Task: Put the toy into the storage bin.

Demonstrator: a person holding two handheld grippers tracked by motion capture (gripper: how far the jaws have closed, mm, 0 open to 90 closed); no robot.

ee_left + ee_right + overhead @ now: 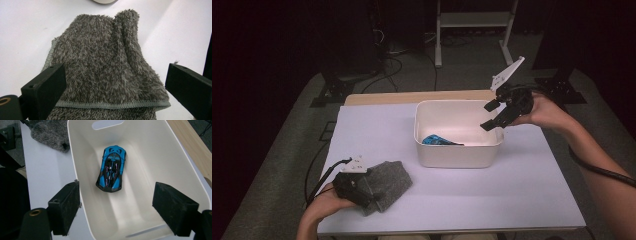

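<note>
Resting at the near left corner of the table (492, 200), the left gripper (362, 192) sits over the near end of a grey fleece cloth (387, 182). In the left gripper view its jaws stand wide apart, one on each side of the cloth (105, 67), and the pads do not press on it; the hemmed edge lies between them and the pile runs away from the jaws toward the bin. Farther in, a white plastic bin (452, 155) stands near the middle of the table, well apart from the cloth. A blue toy car (111, 168) lies on the bin's floor, wheels down. Beyond it, at the bin's far right corner, the right gripper (494, 116) hangs above the rim with jaws spread and nothing between them; the car lies below and ahead of its pads, untouched.
</note>
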